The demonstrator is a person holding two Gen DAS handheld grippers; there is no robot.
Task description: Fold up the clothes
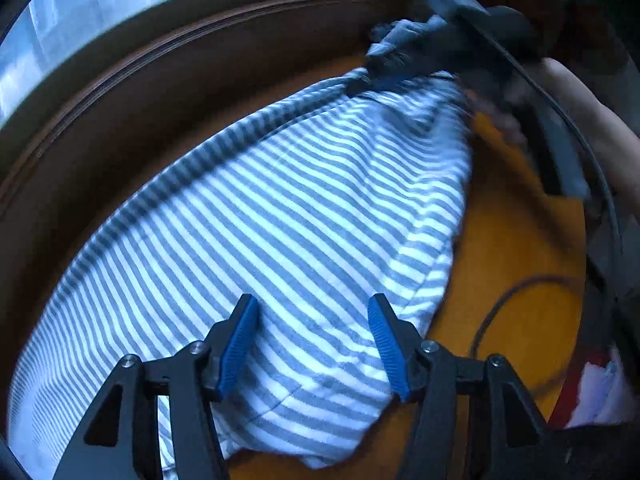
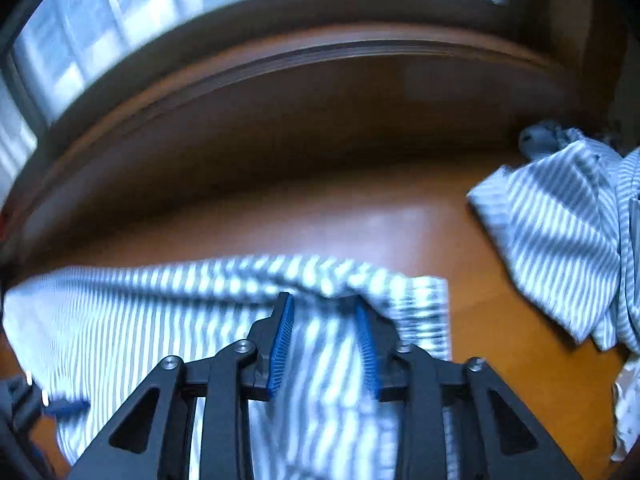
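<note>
2 grippers work 1 striped shirt (image 1: pixel 280 216) spread across the wooden desk (image 2: pixel 360 216). The left gripper (image 1: pixel 312 344) hangs spread above the cloth, nothing between its blue pads, likely between holds. The right gripper (image 2: pixel 324 344) has shirt fabric bunched between its half-closed jaws; blur hides whether the pads press it. The shirt's far edge runs near the desk's raised back rim (image 2: pixel 320 52). Another striped garment (image 2: pixel 560 232) sits at the right edge, with bare wood between for folding.
</note>
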